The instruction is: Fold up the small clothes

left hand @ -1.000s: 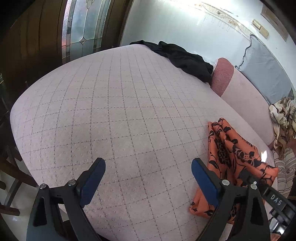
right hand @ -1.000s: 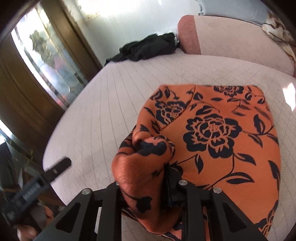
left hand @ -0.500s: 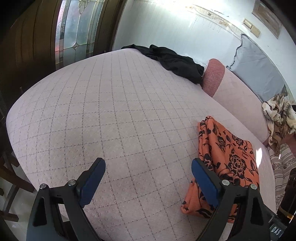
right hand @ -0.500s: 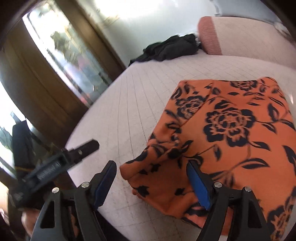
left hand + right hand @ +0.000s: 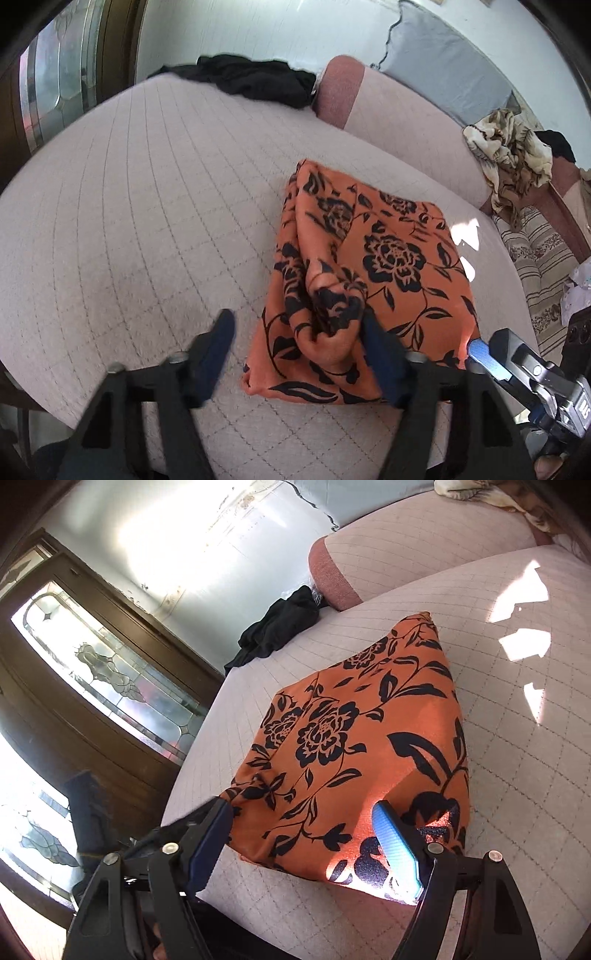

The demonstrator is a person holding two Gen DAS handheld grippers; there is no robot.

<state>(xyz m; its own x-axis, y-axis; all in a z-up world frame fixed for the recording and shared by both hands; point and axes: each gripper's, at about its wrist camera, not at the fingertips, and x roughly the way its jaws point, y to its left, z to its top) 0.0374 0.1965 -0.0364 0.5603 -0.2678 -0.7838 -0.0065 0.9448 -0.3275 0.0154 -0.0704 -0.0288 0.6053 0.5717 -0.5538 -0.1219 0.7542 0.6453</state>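
Observation:
An orange cloth with black flowers (image 5: 391, 254) (image 5: 354, 734) lies folded on the pale quilted bed (image 5: 129, 221). My left gripper (image 5: 299, 332) is over its near left corner and its jaws are closing. A bunched hump of the cloth sits between them against the right finger (image 5: 384, 365), while the left finger (image 5: 214, 354) is still clear of the fabric. My right gripper (image 5: 301, 812) stands open at the near edge of the cloth, which lies flat between its fingers without being pressed. Its blue pad also shows at the lower right of the left wrist view.
A black garment (image 5: 255, 79) (image 5: 280, 627) lies at the far end of the bed beside a pink bolster (image 5: 336, 88). A cream and brown cloth (image 5: 509, 147) and striped bedding (image 5: 539, 266) are at the right. A wooden door with leaded glass (image 5: 110, 679) stands left.
My right gripper has let go of the bunched cloth, opened and drawn back to its near edge. My left gripper has swung right onto the cloth and its jaws have narrowed.

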